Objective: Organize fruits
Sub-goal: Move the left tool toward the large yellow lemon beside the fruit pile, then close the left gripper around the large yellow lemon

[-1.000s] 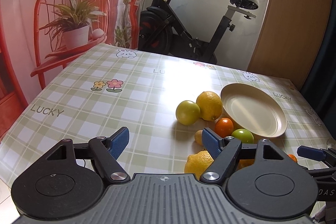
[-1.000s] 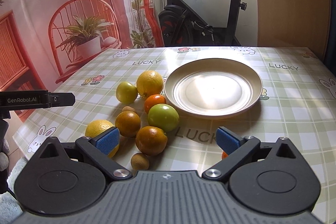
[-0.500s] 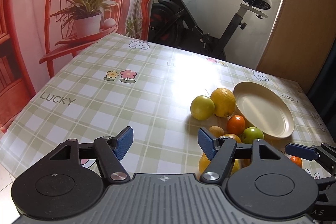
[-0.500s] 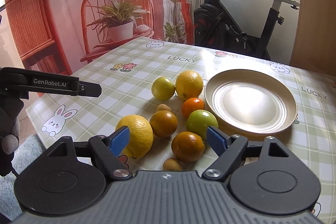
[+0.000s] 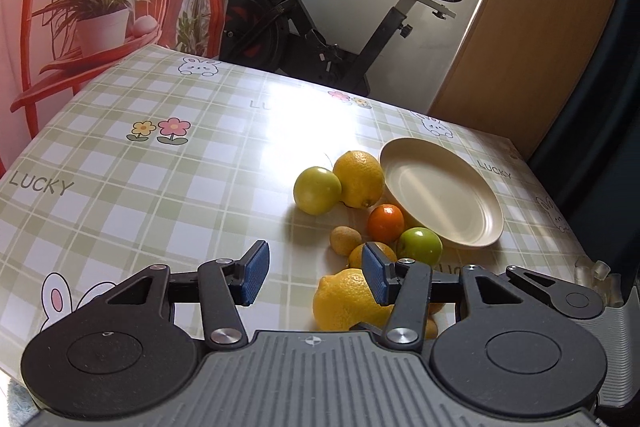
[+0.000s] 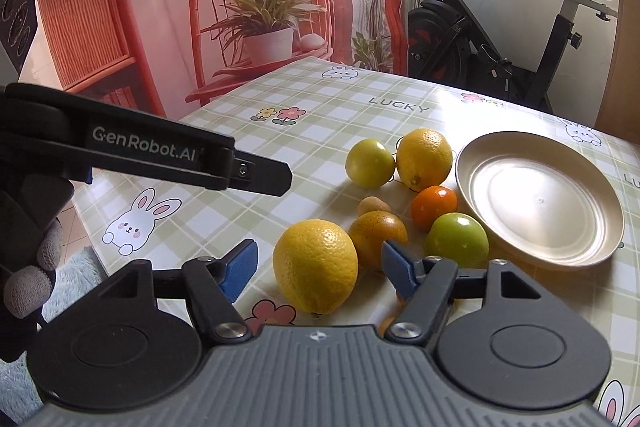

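Right gripper (image 6: 316,263): jaws apart, either side of the near lemon (image 6: 315,265), not touching it. Left gripper (image 5: 314,277): jaws apart, empty, left of the fruit. Remaining fruit: clustered on the table (image 5: 120,211), left of the plate (image 6: 540,203). Plate: bare.

The table (image 6: 328,99) carries two lemons (image 6: 315,264), two green apples (image 6: 456,239), two oranges (image 6: 434,202), one small brown fruit (image 6: 374,205) and one plate (image 6: 541,203); a further piece behind the right gripper's finger is too hidden to count.
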Demonstrator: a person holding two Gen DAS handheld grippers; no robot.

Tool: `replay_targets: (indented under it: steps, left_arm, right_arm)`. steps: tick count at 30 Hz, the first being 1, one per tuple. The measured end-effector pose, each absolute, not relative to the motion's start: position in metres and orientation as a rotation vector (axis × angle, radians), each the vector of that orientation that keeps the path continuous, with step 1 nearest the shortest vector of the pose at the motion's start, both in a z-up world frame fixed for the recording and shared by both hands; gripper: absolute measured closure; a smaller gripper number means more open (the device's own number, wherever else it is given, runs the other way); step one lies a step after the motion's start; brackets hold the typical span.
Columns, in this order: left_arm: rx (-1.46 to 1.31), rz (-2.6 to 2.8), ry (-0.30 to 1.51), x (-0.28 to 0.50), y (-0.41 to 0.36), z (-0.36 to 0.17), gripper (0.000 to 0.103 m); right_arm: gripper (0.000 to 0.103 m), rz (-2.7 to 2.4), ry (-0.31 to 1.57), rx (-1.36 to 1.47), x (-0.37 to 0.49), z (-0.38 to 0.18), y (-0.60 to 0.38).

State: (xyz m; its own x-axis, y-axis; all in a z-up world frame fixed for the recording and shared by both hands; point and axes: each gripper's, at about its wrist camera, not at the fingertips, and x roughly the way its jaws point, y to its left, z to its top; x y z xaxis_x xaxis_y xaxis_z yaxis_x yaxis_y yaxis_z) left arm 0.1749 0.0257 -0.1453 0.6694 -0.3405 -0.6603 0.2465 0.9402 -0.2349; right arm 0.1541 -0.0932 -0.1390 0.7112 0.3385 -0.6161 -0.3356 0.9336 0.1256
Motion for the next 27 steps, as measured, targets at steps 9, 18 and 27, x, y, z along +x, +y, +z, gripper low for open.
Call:
replay_targets:
  steps: [9, 18, 27]
  left_arm:
    - [-0.099, -0.396, 0.835, 0.179, 0.002, -0.166, 0.049]
    - [-0.13, -0.381, 0.873, 0.181, 0.001, -0.176, 0.049]
    - [-0.129, -0.375, 0.847, 0.176, -0.005, -0.18, 0.048]
  right_arm:
    - [0.041, 0.38, 0.727, 0.045, 0.156, -0.153, -0.096]
    - [0.043, 0.377, 0.72, 0.053, 0.159, -0.158, -0.096]
    - [0.048, 0.389, 0.725, 0.055, 0.158, -0.163, -0.093]
